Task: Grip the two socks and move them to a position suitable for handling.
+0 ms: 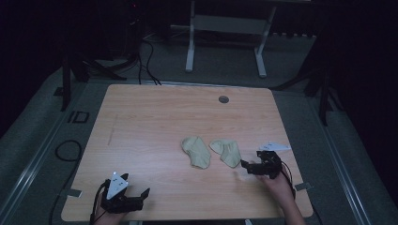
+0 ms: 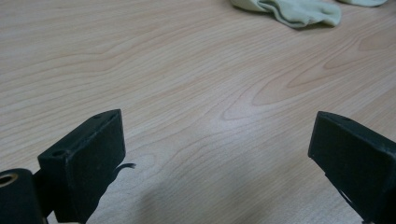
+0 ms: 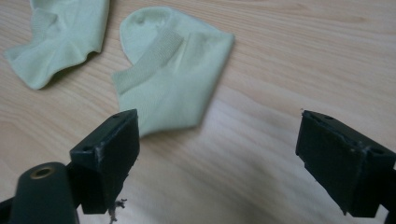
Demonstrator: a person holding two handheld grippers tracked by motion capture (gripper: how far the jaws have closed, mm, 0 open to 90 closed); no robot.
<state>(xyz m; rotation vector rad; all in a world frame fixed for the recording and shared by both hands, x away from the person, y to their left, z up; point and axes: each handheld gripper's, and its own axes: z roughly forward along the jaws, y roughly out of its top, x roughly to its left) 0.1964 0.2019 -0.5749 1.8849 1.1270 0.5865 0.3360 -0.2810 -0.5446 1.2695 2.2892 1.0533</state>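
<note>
Two pale yellow-green ankle socks lie flat side by side near the middle of the wooden table (image 1: 141,117). The left sock (image 1: 196,151) and the right sock (image 1: 225,152) do not touch. My right gripper (image 1: 245,165) is open just to the right of the right sock, nothing between its jaws. In the right gripper view the right sock (image 3: 173,77) lies just ahead of the left jaw, and the left sock (image 3: 60,37) is farther off. My left gripper (image 1: 143,196) is open at the front left edge, far from both socks. The left sock (image 2: 289,10) shows far ahead in the left gripper view.
A round grey grommet (image 1: 223,99) is set into the table near its far edge. Behind the table stands a white frame (image 1: 225,28), with dark cables (image 1: 145,56) on the floor. Bare wood spreads over the table's left half.
</note>
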